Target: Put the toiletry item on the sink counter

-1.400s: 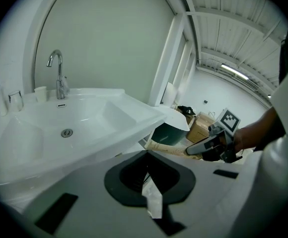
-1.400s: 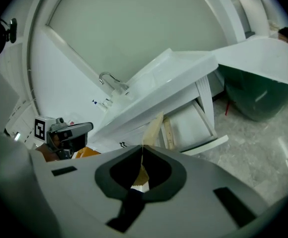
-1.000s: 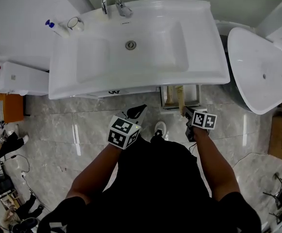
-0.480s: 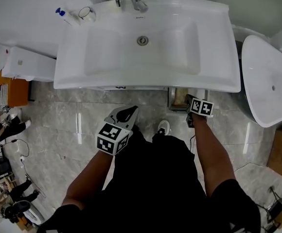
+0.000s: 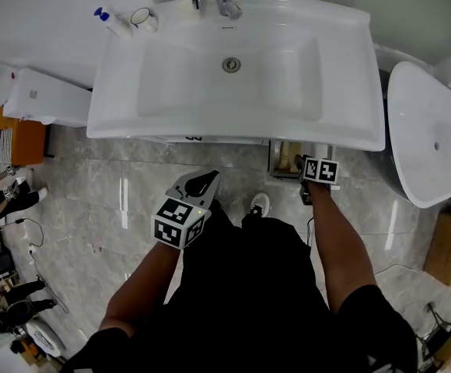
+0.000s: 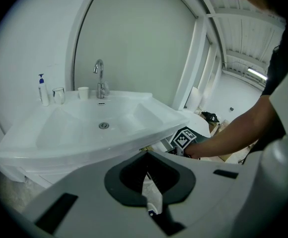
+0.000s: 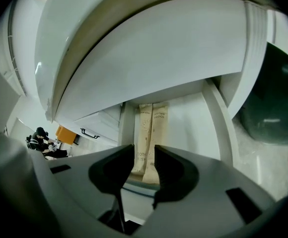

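Kraft-paper packs [image 5: 289, 151], the toiletry item, lie in an open compartment [image 5: 275, 158] under the white sink counter [image 5: 342, 130], right of centre in the head view; none is on the counter top yet. The right gripper [image 5: 298, 164] reaches down into that compartment on a nearly straight arm, while the left gripper [image 5: 203, 180] is held in front of the body, lower centre. Left gripper view: the jaws are drawn together, and only a pale sliver that cannot be identified shows in the slit. The basin fills the left half. Right gripper view: the jaws have just been opening and stand partly apart, with the packs' near ends in the gap and the pads not pressing. The step in hand appears to be the pick-up. The next move calls for closing on one pack and lifting it clear of the counter's underside.
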Motion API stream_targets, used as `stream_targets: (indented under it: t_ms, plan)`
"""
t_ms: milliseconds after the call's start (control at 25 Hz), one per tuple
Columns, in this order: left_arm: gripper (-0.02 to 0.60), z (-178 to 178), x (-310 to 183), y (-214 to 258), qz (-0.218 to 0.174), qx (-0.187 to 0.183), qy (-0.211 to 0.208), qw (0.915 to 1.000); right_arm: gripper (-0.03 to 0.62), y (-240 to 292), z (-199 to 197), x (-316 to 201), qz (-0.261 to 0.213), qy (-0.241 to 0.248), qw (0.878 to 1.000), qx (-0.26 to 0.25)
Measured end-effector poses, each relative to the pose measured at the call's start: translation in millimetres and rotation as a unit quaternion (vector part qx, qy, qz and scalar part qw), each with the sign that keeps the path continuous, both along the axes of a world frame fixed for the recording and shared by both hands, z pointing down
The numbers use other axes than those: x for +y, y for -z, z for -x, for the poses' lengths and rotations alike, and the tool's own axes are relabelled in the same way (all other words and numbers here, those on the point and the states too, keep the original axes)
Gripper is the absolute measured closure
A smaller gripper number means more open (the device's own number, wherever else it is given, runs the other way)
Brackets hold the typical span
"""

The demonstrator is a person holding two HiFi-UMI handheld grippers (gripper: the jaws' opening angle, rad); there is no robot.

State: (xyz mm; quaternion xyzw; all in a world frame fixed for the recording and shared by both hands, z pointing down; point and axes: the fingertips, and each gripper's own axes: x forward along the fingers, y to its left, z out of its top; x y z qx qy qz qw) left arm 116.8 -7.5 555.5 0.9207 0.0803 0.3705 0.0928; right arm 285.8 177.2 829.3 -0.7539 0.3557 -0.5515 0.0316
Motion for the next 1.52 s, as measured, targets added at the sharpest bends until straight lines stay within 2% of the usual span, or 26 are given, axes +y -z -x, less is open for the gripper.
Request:
stream_targets:
  t_ms: [320,520,640,760,880,1000,1160,1320,1520]
  plan:
    - [0.581,-3,7,5,0.000,0.011,-0.003,0.9999,0.491,10,7,12,0.006,0.016,1.000,0.017]
    - [0.581,1,7,11,-0.001,0.018,0.002,0.9998,0.577,32,18,11,0.005,0.049,0.997,0.057]
    - [0.581,3,6,15,0.001,0.022,0.005,0.9997,0.591,55,36,4,-0.027,0.068,0.995,0.062]
    - [0.581,3,4,21,0.001,0.028,0.002,0.9996,0.591,87,55,-8,-0.081,0.083,0.992,0.059]
    - [0.581,3,2,30,0.001,0.037,-0.003,0.9993,0.592,125,73,-15,-0.124,0.092,0.986,0.059]
    - [0.581,8,0,39,0.003,0.050,-0.006,0.9987,0.592,170,97,-25,-0.162,0.110,0.977,0.080]
    - [0.581,20,-5,52,0.009,0.067,-0.011,0.9977,0.591,223,125,-43,-0.175,0.127,0.967,0.136]
    - [0.581,43,-6,60,0.019,0.074,-0.019,0.9969,0.591,267,143,-54,-0.180,0.098,0.961,0.184]
    - [0.581,74,-14,62,0.032,0.070,-0.032,0.9965,0.592,313,179,-86,-0.217,0.112,0.949,0.200]
